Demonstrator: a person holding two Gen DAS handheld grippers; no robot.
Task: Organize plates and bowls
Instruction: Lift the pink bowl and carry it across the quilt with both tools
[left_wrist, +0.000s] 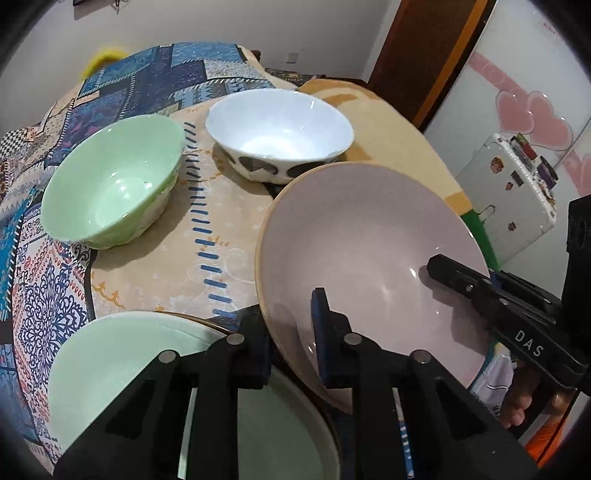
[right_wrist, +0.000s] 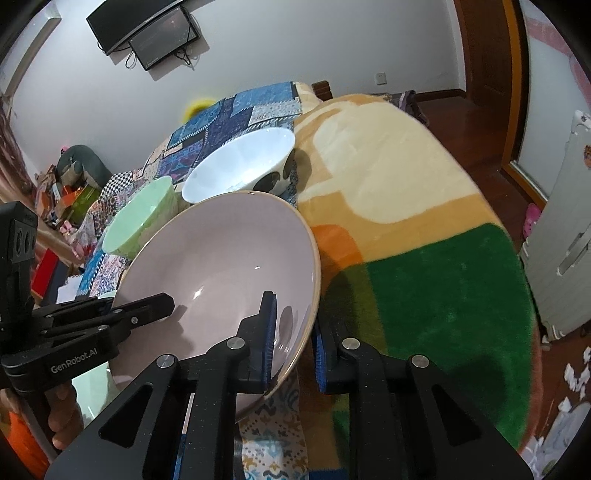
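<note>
- The big pink bowl is off the cloth and tilted. It hangs above the bed, in front of the white bowl and to the right of the green bowl.
- The left gripper has one finger inside the bowl and one outside, at the near left rim. It looks like it is pinching the rim.
- The right gripper sits across the right rim the same way. Its inner blue pad touches the bowl, but a small gap shows at the outer pad, so how tightly it grips cannot be told.
- A pale green plate lies under the left gripper.
- The bowl looks hard, shiny and smooth. It is likely heavy and could slip or break if dropped.
- The thin rim is the best place to hold it, one gripper on each side, kept level.
</note>
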